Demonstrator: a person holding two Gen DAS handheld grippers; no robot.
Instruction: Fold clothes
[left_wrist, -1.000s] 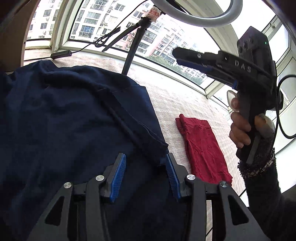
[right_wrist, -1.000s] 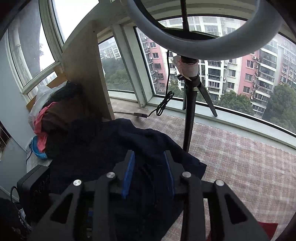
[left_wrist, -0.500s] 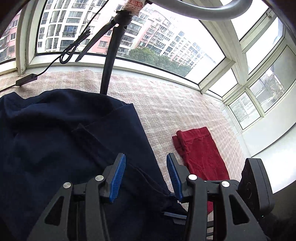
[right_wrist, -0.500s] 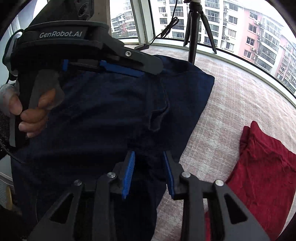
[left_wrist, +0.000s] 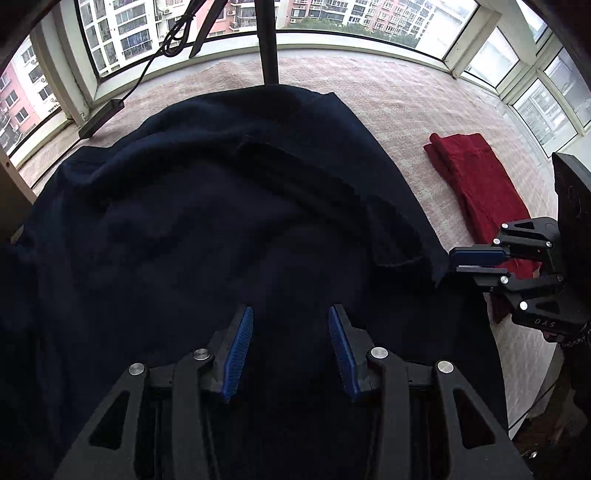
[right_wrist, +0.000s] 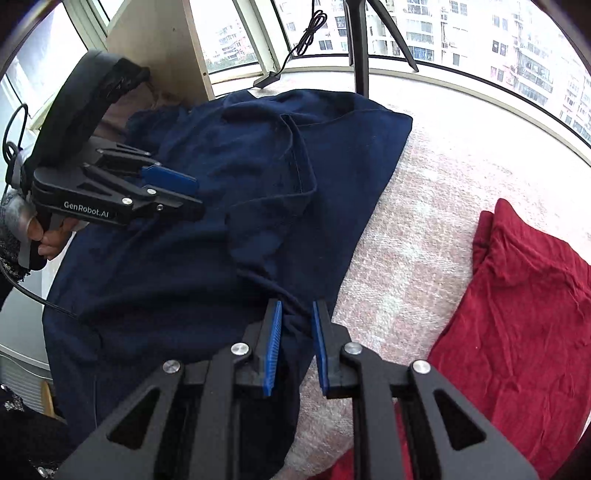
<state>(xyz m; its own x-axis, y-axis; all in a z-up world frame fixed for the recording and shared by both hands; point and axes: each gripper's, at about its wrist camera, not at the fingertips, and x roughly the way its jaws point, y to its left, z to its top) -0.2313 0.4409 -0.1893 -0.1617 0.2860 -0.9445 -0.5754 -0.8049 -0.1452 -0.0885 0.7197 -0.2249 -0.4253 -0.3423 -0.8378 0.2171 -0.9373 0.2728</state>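
Lowered since a second ago, the right gripper (right_wrist: 297, 325) now sits at the near right edge of the navy garment (right_wrist: 207, 236), its jaws just closing with a fold of that hem between the pads; whether they pinch it cannot be told. Navy garment: spread on the pale checked cover (right_wrist: 417, 221), long axis running from the tripod (right_wrist: 357, 48) toward the camera. Left gripper (left_wrist: 290, 347): jaws apart, over the garment's middle. Folded red garment (right_wrist: 517, 314): right, apart.
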